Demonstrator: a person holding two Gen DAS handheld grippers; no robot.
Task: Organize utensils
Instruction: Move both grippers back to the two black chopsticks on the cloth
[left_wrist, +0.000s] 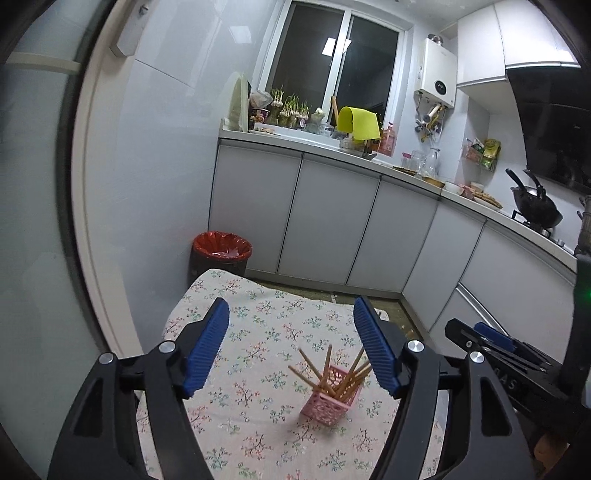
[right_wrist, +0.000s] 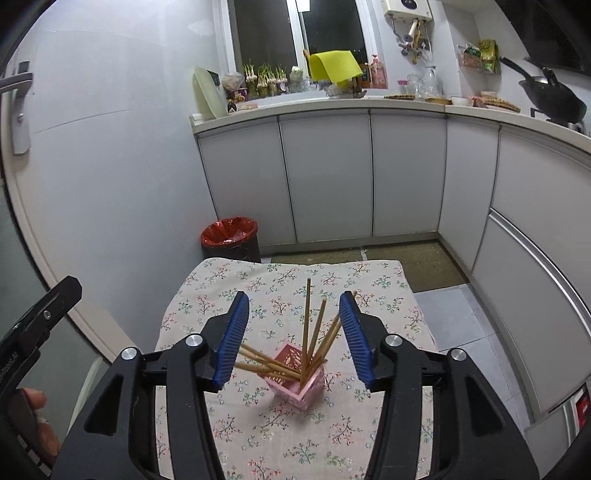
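Observation:
A small pink lattice basket (left_wrist: 330, 400) (right_wrist: 298, 380) stands on a floral tablecloth (left_wrist: 258, 424) (right_wrist: 295, 435). Several wooden chopsticks (left_wrist: 325, 373) (right_wrist: 307, 328) stick out of it, fanned in different directions. My left gripper (left_wrist: 291, 314) is open above the cloth, with the basket below and to the right between its arms; nothing touches its blue pads (left_wrist: 207, 347). My right gripper (right_wrist: 294, 306) is open too, with the chopsticks rising in the gap between its blue pads (right_wrist: 232, 336), which do not press on them. The right gripper also shows at the right edge of the left wrist view (left_wrist: 491, 343).
A bin with a red liner (left_wrist: 222, 251) (right_wrist: 229, 236) stands on the floor beyond the table. White cabinets (left_wrist: 332, 221) (right_wrist: 332, 173) and a cluttered counter run along the back and right. A wok (left_wrist: 537, 210) sits on the stove. A hand (right_wrist: 35, 424) holds the left gripper.

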